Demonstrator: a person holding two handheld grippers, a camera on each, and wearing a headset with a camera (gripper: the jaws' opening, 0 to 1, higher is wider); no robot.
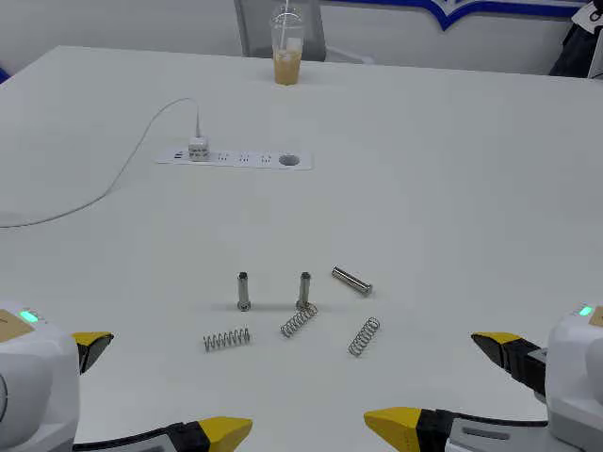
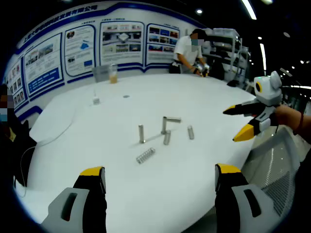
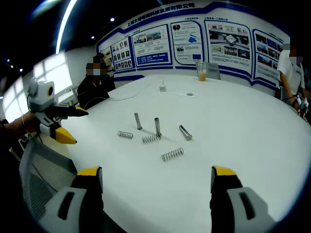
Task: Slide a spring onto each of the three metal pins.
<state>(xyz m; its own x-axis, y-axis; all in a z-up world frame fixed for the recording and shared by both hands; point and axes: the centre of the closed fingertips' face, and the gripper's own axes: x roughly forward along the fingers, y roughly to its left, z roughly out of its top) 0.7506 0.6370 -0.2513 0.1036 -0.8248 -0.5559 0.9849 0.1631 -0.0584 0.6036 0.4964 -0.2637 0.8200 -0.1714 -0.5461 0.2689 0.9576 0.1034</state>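
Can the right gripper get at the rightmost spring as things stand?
Probably yes. The right gripper is open, and bare table lies between it and the spring. The spring lies flat, apart from the nearest pin.

Table (image 1: 443, 207) lay open around upright pins (image 1: 244, 292) — loose springs (image 1: 300, 320) littered near side, lying pin (image 1: 351, 281) beside; power strip (image 1: 236, 158), cup (image 1: 287, 56) stood well behind.

bright even overhead light, soft faint shadows, sharp centre, fisheye bending at gripper-view edges
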